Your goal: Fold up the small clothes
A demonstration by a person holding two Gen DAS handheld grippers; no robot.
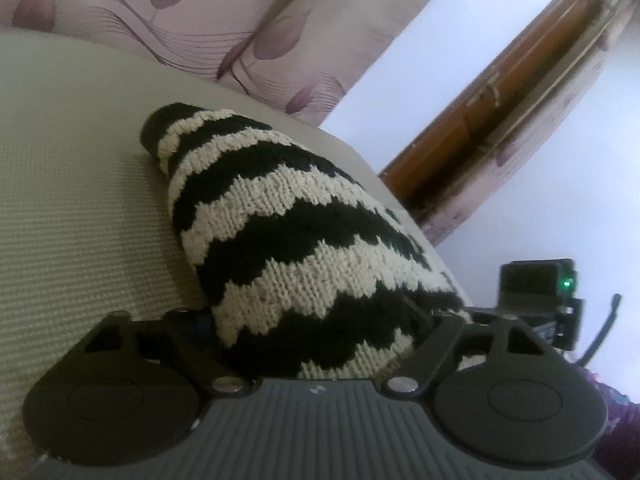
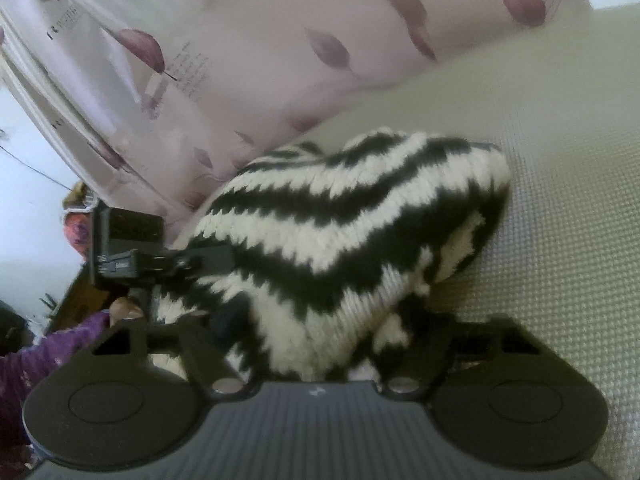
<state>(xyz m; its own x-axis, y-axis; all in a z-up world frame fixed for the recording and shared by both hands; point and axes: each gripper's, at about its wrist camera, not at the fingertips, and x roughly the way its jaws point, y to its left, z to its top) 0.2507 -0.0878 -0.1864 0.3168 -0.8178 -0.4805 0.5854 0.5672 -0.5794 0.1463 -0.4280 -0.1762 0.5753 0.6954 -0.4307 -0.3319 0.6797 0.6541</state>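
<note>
A black-and-cream striped knitted garment (image 1: pixel 304 248) lies bunched on a pale woven surface (image 1: pixel 80 200). It drapes over my left gripper (image 1: pixel 316 344) and hides the fingertips; the jaws look shut on its near edge. In the right wrist view the same knit (image 2: pixel 344 240) covers my right gripper (image 2: pixel 320 352), which also looks shut on it, fingertips hidden. The left gripper's body (image 2: pixel 128 248) shows at the knit's left edge in the right wrist view, and the right gripper's body (image 1: pixel 540 292) shows at the right in the left wrist view.
A pink curtain with purple flowers (image 1: pixel 240 20) hangs behind the surface (image 2: pixel 560 240). A brown wooden frame (image 1: pixel 500 100) runs along the white wall. The person's purple sleeve (image 2: pixel 40 356) is at the lower left.
</note>
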